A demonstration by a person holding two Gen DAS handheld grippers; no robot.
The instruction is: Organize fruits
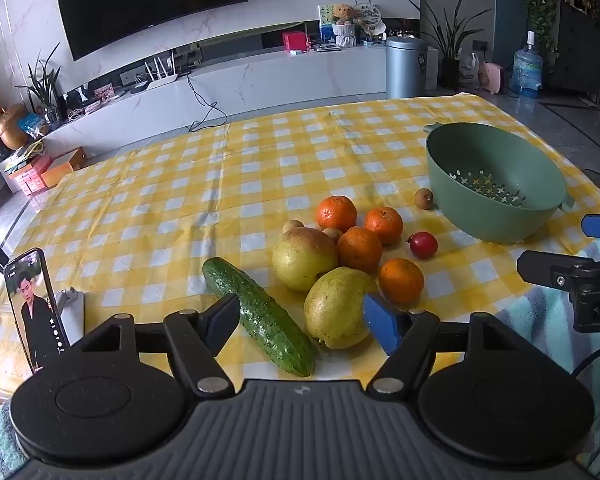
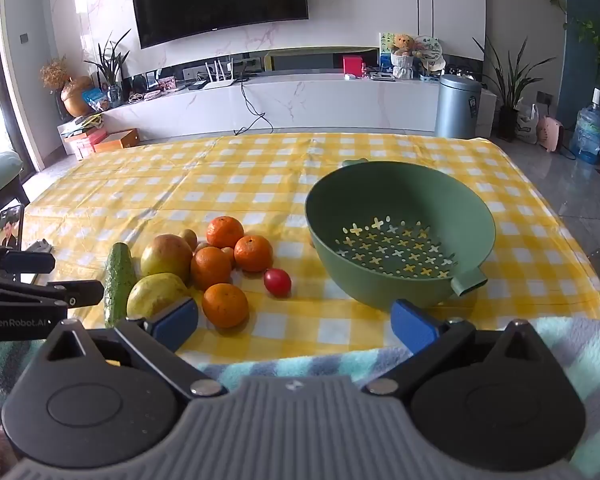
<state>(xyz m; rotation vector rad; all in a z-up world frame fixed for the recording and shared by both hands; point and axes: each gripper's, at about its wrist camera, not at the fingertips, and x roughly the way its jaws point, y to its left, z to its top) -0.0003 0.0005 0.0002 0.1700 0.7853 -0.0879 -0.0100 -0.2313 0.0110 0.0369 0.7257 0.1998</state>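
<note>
On the yellow checked tablecloth (image 1: 180, 184) lies a pile of fruit: a cucumber (image 1: 260, 316), two yellow-green pears (image 1: 334, 312), several oranges (image 1: 359, 249), a small red fruit (image 1: 423, 245) and small brown fruits (image 1: 423, 198). An empty green colander (image 1: 496, 184) stands to their right. My left gripper (image 1: 302, 322) is open, hovering near the cucumber and the nearer pear, holding nothing. My right gripper (image 2: 296, 324) is open too, low over the table's near edge between the nearest orange (image 2: 225, 305) and the colander (image 2: 400, 236). The pears (image 2: 156, 294) and cucumber (image 2: 118, 282) lie to its left.
A phone (image 1: 36, 308) stands propped at the table's left front. A striped blue towel (image 2: 300, 364) covers the near edge. Behind the table are a white TV console (image 1: 236, 88), a grey bin (image 1: 406, 66) and a water bottle (image 1: 526, 70).
</note>
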